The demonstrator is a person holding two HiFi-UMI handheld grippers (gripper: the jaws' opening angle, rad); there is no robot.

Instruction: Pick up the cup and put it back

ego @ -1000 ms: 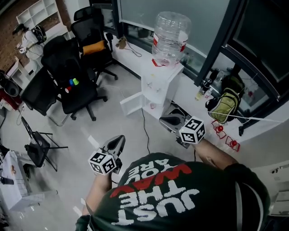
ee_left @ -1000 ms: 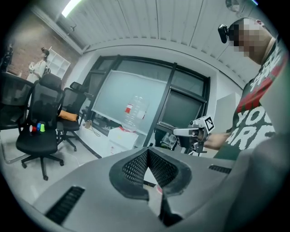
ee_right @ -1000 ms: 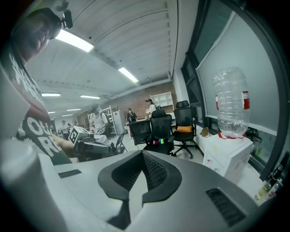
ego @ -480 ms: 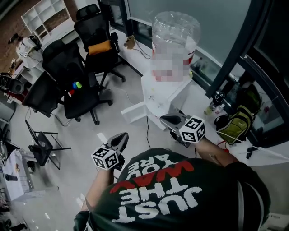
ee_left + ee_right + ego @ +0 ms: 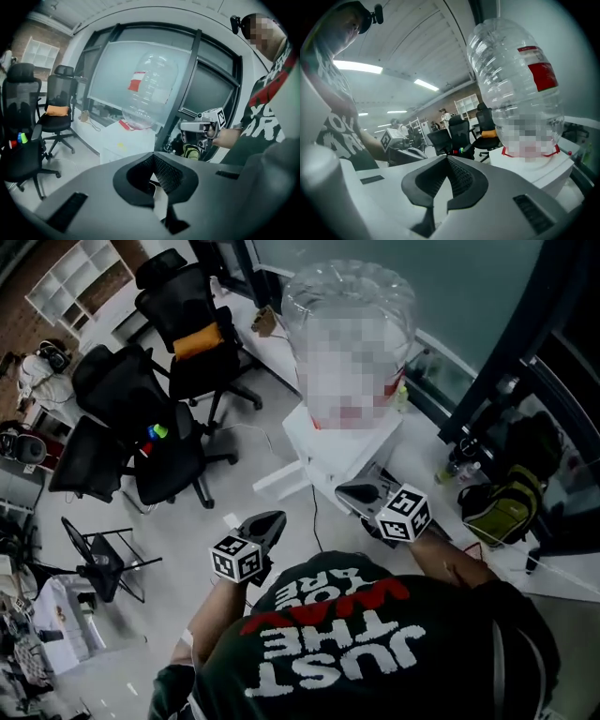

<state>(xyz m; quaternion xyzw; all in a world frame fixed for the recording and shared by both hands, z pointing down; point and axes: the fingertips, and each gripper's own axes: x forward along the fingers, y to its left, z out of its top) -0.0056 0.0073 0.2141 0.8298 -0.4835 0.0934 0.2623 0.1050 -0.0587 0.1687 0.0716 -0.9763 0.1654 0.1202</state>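
Observation:
No cup shows in any view. In the head view my left gripper (image 5: 274, 519) is held out over the grey floor, jaws shut and empty. My right gripper (image 5: 350, 491) is also shut and empty, and reaches close to the white water dispenser cabinet (image 5: 339, 448). A large clear water bottle (image 5: 352, 343) stands on top of that cabinet. The left gripper view shows its jaws (image 5: 153, 158) closed together, with the bottle (image 5: 150, 89) and the right gripper (image 5: 190, 126) ahead. In the right gripper view the pads (image 5: 448, 162) meet, and the bottle (image 5: 515, 89) looms close on the right.
Black office chairs (image 5: 164, 442) stand at the left, one with an orange cushion (image 5: 199, 338). A green backpack (image 5: 502, 507) rests on the white window ledge (image 5: 427, 451) at the right. A black folding stand (image 5: 103, 559) is at the lower left.
The person has walked toward the dispenser with both grippers. The bottle and cabinet now look bigger and nearer, and the right gripper is close to the cabinet. Both jaws stayed shut.

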